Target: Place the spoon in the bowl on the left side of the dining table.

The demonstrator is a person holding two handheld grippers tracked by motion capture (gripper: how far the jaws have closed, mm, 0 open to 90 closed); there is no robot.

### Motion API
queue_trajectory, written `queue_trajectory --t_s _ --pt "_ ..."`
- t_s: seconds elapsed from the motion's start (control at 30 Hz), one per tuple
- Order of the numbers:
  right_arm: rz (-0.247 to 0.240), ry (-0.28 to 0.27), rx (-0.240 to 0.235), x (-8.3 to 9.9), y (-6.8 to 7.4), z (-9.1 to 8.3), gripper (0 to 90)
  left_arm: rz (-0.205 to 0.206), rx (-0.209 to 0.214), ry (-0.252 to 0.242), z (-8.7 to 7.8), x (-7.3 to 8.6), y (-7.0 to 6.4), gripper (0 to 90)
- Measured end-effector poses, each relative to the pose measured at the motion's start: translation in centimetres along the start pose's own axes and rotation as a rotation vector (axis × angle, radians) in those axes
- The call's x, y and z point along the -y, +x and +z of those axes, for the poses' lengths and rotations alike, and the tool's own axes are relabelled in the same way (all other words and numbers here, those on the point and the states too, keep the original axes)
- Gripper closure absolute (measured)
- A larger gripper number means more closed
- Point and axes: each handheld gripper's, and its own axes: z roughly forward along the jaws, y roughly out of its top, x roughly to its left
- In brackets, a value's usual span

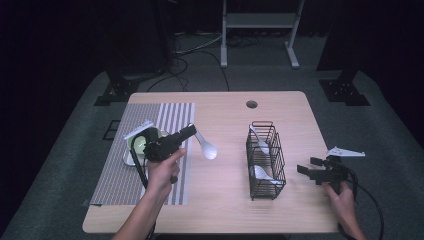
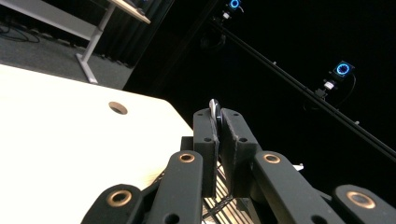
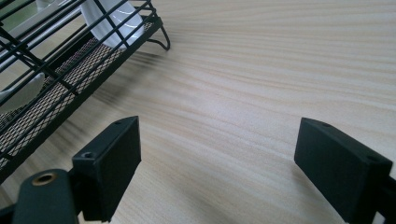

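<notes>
Left gripper [image 1: 191, 131] pinches spoon [image 1: 206, 147] by handle, held in air left of basket [image 1: 265, 161]. Right gripper [image 1: 311, 170] spread, empty, right of basket. Risk: thin edge-on grip lets spoon twist or slip; bowl may catch basket wire on entry

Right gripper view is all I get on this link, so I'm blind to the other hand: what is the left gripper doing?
Observer: The left gripper is shut on a white spoon, held above the table between the striped mat and the wire basket.
Operator: Which part of the spoon is clamped?
Observer: The handle end; the bowl hangs free toward the basket.
Operator: Anything on that mat?
Observer: A pale green bowl, close behind the left gripper.
Operator: How many spoons are in the basket?
Observer: Two white ones, one toward each end.
</notes>
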Motion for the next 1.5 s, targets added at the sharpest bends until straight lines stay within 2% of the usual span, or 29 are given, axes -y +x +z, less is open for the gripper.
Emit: queue_trajectory --t_s 0.6,0.97,1.5 --pt "0.005 0.001 0.003 0.0 0.0 0.0 13.6 0.019 -0.040 -0.004 -1.0 -0.3 0.9 85.0" --pt "0.008 0.001 0.005 0.0 -0.1 0.0 13.6 0.001 -0.062 -0.013 -1.8 -0.4 2.0 85.0" --pt "0.007 0.004 0.005 0.0 -0.1 0.0 13.6 -0.005 -0.100 -0.040 -3.3 -1.0 3.2 85.0"
